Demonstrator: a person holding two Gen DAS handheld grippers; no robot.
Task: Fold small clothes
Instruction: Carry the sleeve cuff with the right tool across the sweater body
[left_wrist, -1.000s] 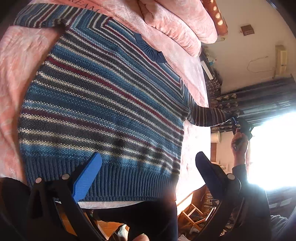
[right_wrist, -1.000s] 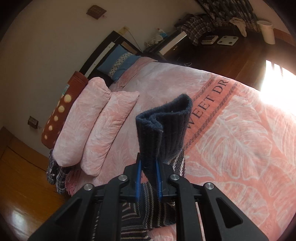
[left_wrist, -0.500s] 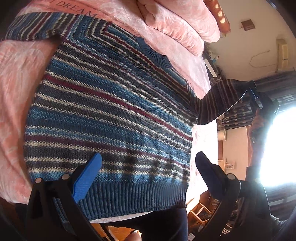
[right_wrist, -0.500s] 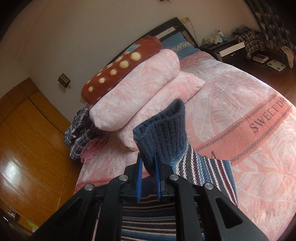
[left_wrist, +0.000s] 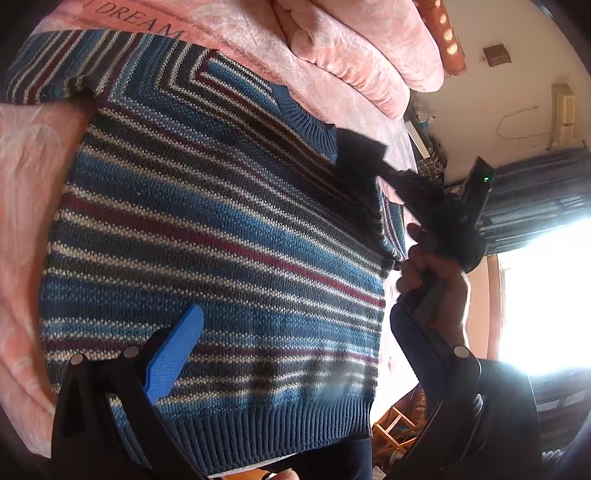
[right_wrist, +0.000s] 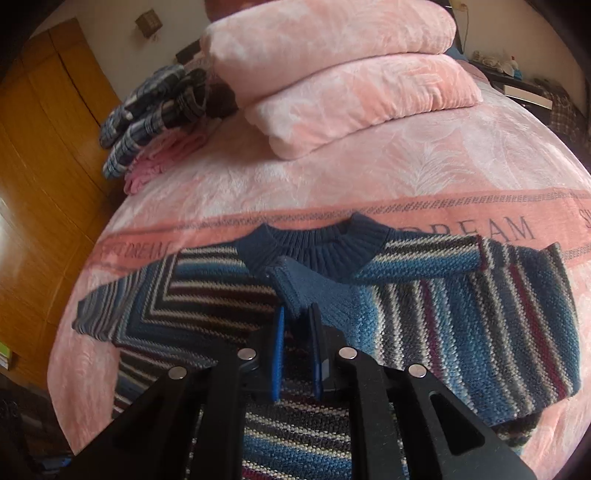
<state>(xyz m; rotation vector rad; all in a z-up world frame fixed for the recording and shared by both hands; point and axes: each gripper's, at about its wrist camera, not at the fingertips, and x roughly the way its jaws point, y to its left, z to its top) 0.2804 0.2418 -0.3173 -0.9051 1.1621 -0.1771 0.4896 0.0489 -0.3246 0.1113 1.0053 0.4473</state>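
Observation:
A blue, white and maroon striped sweater (left_wrist: 221, 229) lies flat on the pink bedspread (right_wrist: 369, 170), hem toward me. My left gripper (left_wrist: 291, 350) hangs open just above the lower body of the sweater, its blue pad (left_wrist: 173, 354) over the stripes and nothing between its fingers. My right gripper (right_wrist: 295, 332) is shut on the dark blue sleeve cuff (right_wrist: 306, 291). That sleeve (right_wrist: 461, 317) is folded inward across the chest, the cuff just below the collar (right_wrist: 317, 247). The other sleeve (right_wrist: 110, 306) lies stretched out flat. The left wrist view shows the right gripper (left_wrist: 369, 158) and the hand (left_wrist: 432, 273) holding it.
Two pink pillows (right_wrist: 332, 74) are stacked at the head of the bed, with a red spotted bolster (left_wrist: 443, 33) behind. A pile of plaid clothes (right_wrist: 155, 99) and a pink garment (right_wrist: 162, 158) lie at the far left edge. A wooden wardrobe (right_wrist: 48, 147) stands beside the bed.
My right gripper has lifted the right sleeve from out beside the bed and carried it inward, so it now lies across the sweater's chest. The left gripper stayed open over the hem.

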